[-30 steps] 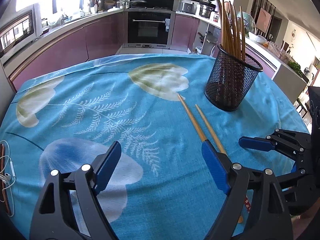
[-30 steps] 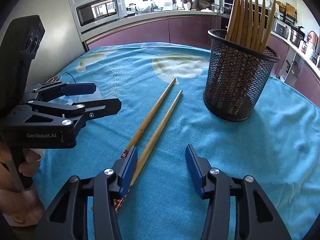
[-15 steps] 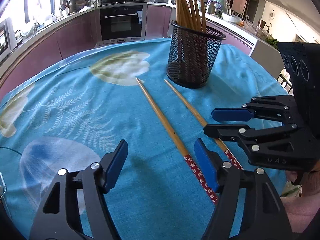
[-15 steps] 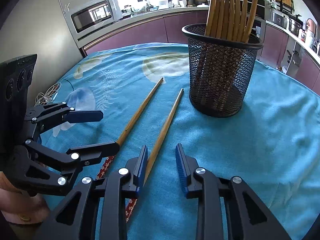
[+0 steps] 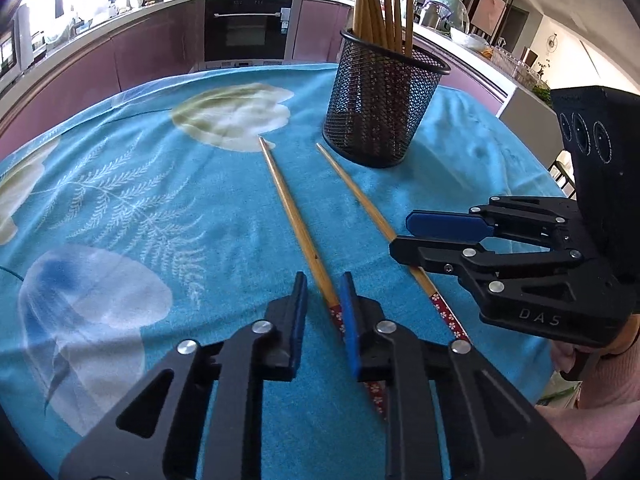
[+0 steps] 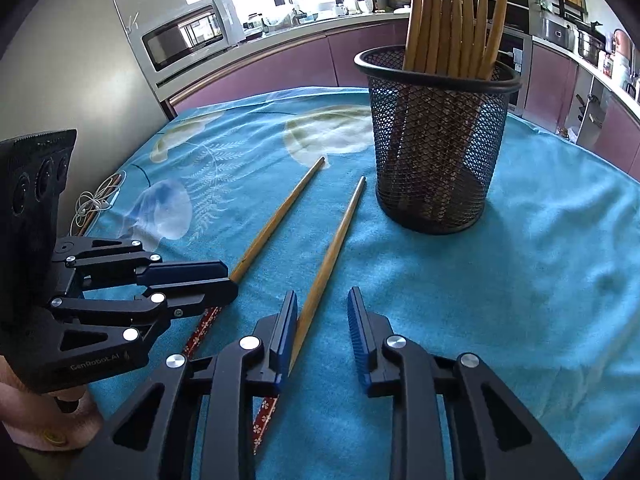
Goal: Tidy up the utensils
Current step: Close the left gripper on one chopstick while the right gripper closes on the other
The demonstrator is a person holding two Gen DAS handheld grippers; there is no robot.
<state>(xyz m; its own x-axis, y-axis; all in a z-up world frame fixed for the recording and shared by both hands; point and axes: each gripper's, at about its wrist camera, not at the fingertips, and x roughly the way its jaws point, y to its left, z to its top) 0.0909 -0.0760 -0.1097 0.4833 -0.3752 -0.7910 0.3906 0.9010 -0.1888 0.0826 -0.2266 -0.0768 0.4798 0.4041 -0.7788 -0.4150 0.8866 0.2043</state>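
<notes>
Two wooden chopsticks lay on the table's blue floral cloth (image 5: 168, 208), tips toward the black mesh holder (image 5: 380, 108), which stood upper right of centre in the left wrist view and held a bundle of upright chopsticks (image 5: 380, 4).

My left gripper (image 5: 323, 300) had just been closing; its jaws stood nearly together around the left chopstick (image 5: 294, 216) near its red patterned end. The right-hand pad (image 5: 349, 320) lay against the stick; I could not tell whether the other pad touched it.

In the right wrist view my right gripper (image 6: 322, 328) had narrowed to a modest gap. The right chopstick (image 6: 332, 252) ran between its jaws, lying against the left pad (image 6: 289, 332), clear of the other. It was not clamped.

Both chopsticks rested flat on the cloth, just beside the holder.
</notes>
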